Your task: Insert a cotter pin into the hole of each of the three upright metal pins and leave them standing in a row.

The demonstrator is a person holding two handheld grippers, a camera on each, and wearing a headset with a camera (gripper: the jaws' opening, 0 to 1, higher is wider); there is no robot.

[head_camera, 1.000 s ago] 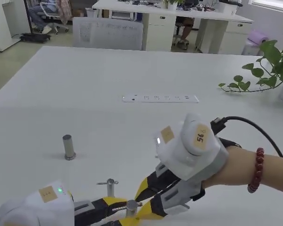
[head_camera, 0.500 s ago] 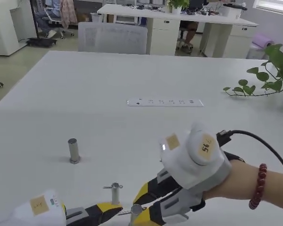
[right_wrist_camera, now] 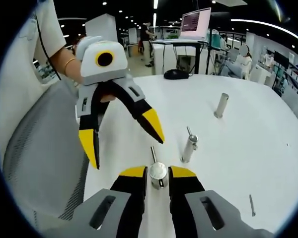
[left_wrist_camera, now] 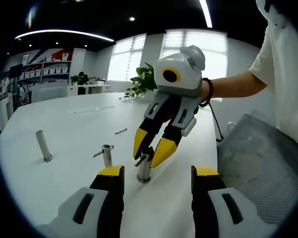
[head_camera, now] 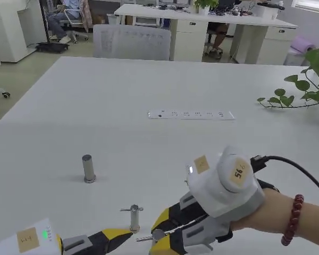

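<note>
Right hand-held gripper [right_wrist_camera: 158, 174] pinches upright metal pin [left_wrist_camera: 144, 171], cotter pin [head_camera: 145, 239] crosswise; left hand-held gripper [left_wrist_camera: 158, 172] wide.

Head view, clock from the near pin [head_camera: 158, 235]: middle pin [head_camera: 134, 217] close at 10, far pin [head_camera: 88, 169] well out on the same line. All three stand upright in a diagonal row on the table [head_camera: 149, 79]. Power strip [head_camera: 191, 115] far off at 12. Plant [head_camera: 303, 85] between 1 and 2, by the table edge.

Right gripper [left_wrist_camera: 145, 159] reaches in from 2, jaws flanking the near pin's head; contact unclear. Left gripper [right_wrist_camera: 128, 152] at 9, jaws spread, just short of the near pin.

Near cotter pin [head_camera: 144, 239] and middle cotter pin [head_camera: 132, 209] sit crosswise through their pins.

Right gripper view: loose cotter pin [right_wrist_camera: 252, 204] flat on the table, between 3 and 4 of the near pin.
</note>
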